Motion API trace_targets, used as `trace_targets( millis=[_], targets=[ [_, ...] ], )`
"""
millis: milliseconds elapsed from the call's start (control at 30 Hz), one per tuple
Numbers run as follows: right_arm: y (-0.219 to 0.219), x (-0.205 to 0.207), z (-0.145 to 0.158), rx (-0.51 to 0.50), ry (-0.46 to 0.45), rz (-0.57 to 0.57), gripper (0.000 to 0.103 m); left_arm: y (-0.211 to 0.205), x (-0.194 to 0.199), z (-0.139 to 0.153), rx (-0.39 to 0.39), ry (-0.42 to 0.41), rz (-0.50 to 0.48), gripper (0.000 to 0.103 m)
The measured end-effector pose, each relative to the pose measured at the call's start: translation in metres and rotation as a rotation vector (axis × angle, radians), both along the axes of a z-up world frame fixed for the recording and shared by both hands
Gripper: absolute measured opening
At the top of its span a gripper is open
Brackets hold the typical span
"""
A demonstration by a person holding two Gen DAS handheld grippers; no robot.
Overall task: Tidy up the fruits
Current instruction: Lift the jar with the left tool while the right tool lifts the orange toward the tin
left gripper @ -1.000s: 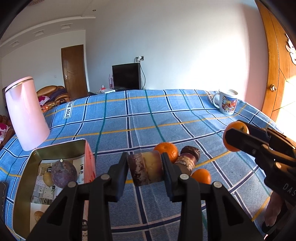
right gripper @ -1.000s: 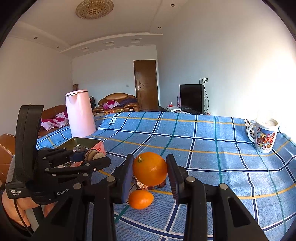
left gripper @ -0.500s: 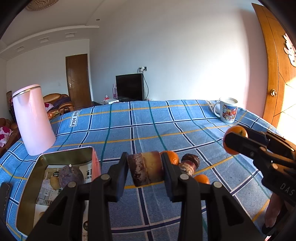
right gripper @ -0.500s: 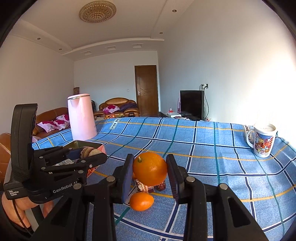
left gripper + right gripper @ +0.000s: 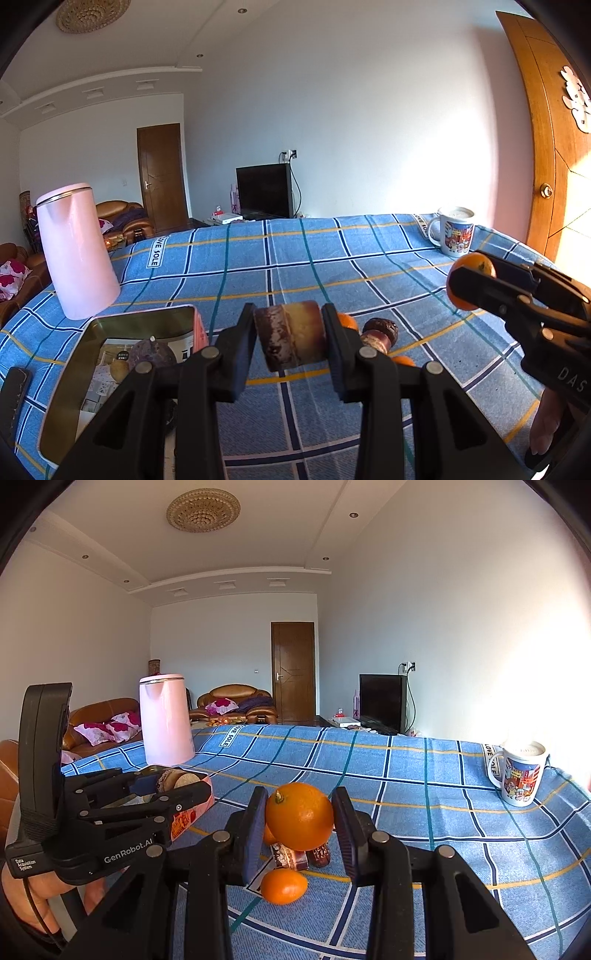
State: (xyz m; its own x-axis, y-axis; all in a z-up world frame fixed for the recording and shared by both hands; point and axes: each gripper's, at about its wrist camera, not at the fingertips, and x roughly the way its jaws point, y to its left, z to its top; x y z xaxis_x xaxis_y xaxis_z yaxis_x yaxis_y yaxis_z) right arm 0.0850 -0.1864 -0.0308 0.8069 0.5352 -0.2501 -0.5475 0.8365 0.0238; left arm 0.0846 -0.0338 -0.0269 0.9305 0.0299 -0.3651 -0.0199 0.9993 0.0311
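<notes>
At the bottom middle of each wrist view the left gripper (image 5: 289, 341) was clamped on a brownish fruit (image 5: 290, 338) and the right gripper (image 5: 300, 821) on an orange (image 5: 299, 816), so I'd lower each gently into the tin (image 5: 70, 391) at lower left.

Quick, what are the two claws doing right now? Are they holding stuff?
Left claw: closed on a brown and yellow fruit, held up off the table.
Right claw: closed on an orange, also lifted.
</notes>
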Motion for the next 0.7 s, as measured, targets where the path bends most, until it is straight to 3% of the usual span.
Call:
trace_targets(
  millis=[233,700],
  targets=[
    [-0.002,-0.006,0.002,0.006,-0.039,-0.008,0.038,0.0,-0.009,0.003,0.004,-0.052,0.01,0.037],
    [0.007,0.0,0.001,-0.018,-0.007,-0.004,0.038,0.009,-0.012,0.003,-0.022,-0.033,-0.012,0.037]
  ],
)
